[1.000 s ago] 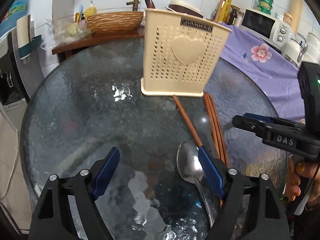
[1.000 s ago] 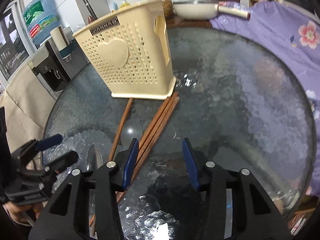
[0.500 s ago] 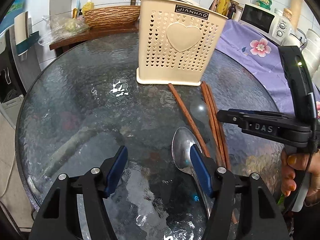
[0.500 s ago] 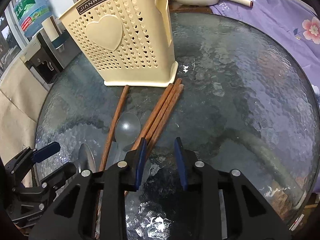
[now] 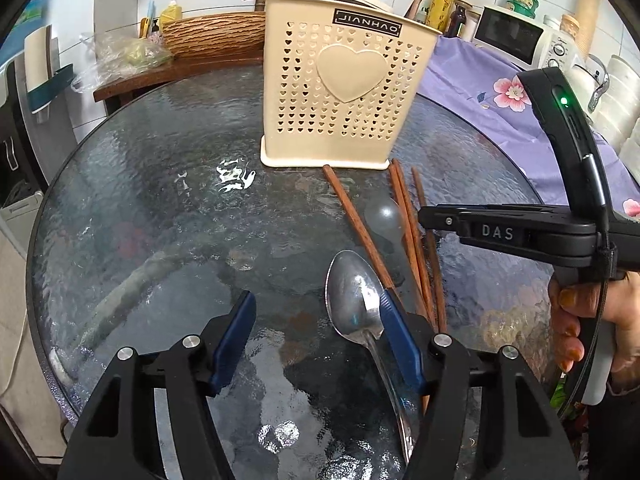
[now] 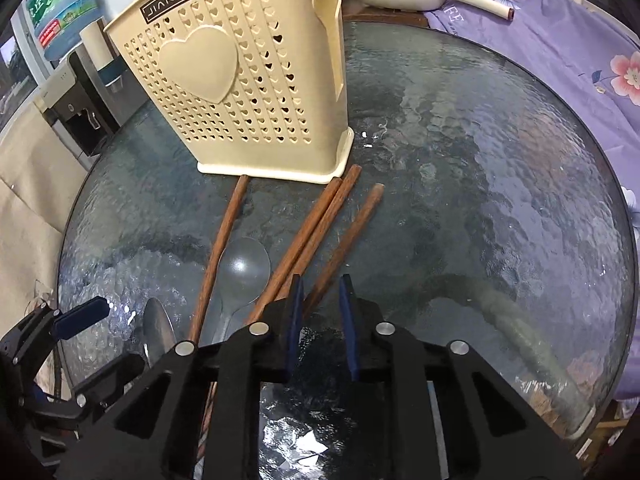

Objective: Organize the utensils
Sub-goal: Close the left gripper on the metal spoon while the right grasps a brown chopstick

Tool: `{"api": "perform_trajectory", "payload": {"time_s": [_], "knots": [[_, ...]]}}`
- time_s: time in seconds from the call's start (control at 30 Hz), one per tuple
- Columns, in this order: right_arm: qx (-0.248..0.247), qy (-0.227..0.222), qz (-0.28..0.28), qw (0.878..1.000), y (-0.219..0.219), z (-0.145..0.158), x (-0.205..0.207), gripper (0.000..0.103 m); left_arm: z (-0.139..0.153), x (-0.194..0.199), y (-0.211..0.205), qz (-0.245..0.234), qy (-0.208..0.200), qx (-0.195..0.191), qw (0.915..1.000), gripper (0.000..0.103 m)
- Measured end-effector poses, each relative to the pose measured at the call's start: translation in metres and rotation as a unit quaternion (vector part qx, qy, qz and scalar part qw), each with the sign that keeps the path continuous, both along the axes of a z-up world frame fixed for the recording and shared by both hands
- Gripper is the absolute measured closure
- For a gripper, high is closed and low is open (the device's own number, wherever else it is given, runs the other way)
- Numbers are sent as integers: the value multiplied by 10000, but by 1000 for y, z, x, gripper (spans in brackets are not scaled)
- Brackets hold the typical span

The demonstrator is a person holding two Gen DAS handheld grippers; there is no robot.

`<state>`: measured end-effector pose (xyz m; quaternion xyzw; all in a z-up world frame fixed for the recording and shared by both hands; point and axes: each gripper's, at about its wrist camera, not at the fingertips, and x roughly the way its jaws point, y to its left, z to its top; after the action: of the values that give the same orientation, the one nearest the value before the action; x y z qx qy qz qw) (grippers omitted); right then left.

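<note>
**Four chopsticks, two spoons on the glass counter**

Four brown wooden chopsticks (image 6: 320,224) lie on the round glass counter (image 6: 500,200), their far ends near the base of the cream perforated utensil holder (image 6: 240,80), which stands upright with a raised heart on its face. One chopstick lies apart to the left, two lie side by side, and the fourth (image 6: 344,240) sits just right of that pair. A translucent plastic spoon (image 6: 242,272) rests between the single chopstick and the pair. A metal spoon (image 5: 356,300) lies nearer the person, bowl up.

The right gripper (image 6: 322,320) is low over the chopsticks; its jaws have just been closing and now stand narrowly apart, with the near end of the fourth chopstick running in between them. Whether the pads press on it cannot be told.

The left gripper (image 5: 316,336) has its jaws well apart and holds nothing; its right pad sits at the metal spoon's edge.
</note>
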<state>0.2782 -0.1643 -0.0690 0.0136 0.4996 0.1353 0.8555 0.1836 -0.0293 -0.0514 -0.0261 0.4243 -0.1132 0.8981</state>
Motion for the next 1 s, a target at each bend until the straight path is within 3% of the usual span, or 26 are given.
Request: {"api": "perform_trajectory", "payload": {"time_s": [0.53,1.0], "knots": [[-357,13,117,9993,5,0,30,92,0,-3,-5,-19,5,5,10000,41],[-377,-58,159,9991,-18,-2,-3,94,-3,-2,-23,-161,46,181,9997,41]]}}
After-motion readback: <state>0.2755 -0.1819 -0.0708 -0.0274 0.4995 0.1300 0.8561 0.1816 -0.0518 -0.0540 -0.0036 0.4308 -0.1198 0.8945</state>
